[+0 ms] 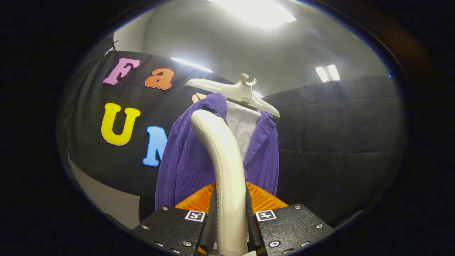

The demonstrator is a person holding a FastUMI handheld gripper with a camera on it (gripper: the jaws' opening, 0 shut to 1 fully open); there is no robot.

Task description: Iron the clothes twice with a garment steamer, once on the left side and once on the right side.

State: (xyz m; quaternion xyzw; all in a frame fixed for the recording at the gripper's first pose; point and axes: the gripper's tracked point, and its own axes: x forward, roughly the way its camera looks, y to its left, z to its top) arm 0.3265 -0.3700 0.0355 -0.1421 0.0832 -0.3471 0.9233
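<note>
A purple corduroy jacket (185,163) with a pale lining hangs on a white hanger (234,90) in front of the dark booth wall, just beyond the fingers. My gripper (230,220) is shut on the cream handle of the garment steamer (222,160), which rises between both fingers and curves up toward the jacket's left front. Both fingers press on the handle's sides. The handle hides the middle of the jacket, and the steamer's head is hidden behind it.
The black cloth wall (337,142) runs behind the jacket on both sides. A pale floor or wall strip (103,199) lies low to the left. Bright ceiling lights (256,12) glare overhead.
</note>
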